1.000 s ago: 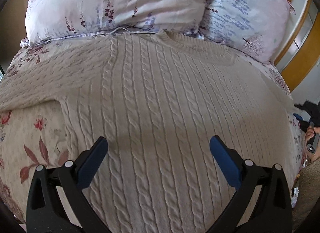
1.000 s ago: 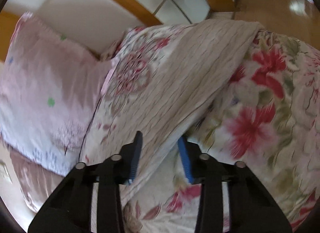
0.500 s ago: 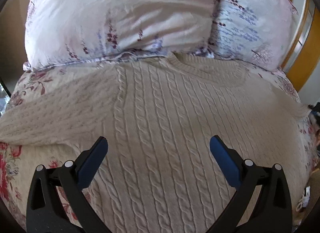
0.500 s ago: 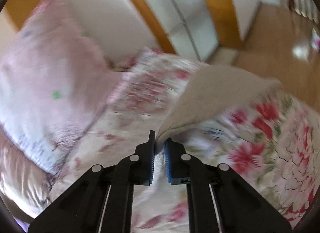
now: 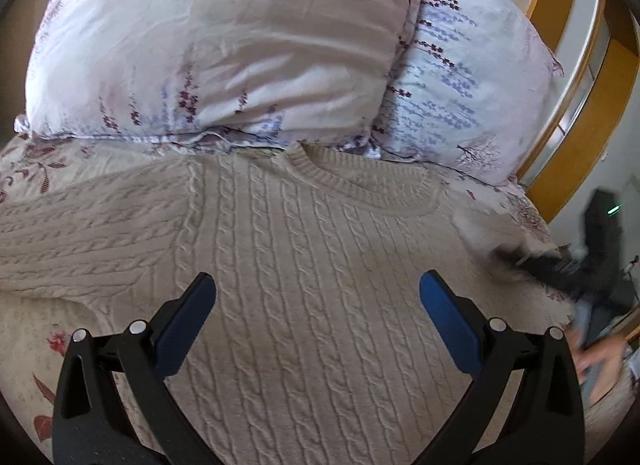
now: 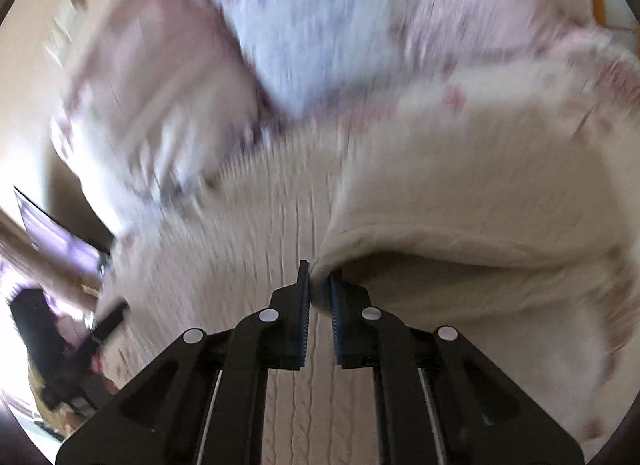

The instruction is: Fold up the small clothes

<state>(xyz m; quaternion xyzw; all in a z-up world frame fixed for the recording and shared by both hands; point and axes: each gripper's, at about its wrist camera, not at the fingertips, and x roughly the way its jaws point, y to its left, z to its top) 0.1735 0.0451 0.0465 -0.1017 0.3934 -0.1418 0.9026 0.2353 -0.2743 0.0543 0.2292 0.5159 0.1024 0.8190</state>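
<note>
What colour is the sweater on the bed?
The sweater is cream, with a cable-knit pattern. The left wrist view shows it best.

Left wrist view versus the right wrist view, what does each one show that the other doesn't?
Only the left wrist view shows the sweater's ribbed neckline, its spread left sleeve, and the left tongs wide open above the knit. Only the right wrist view, heavily blurred, shows the right tongs shut on a folded sleeve edge. Both show the cream cable-knit sweater and the floral pillows.
</note>
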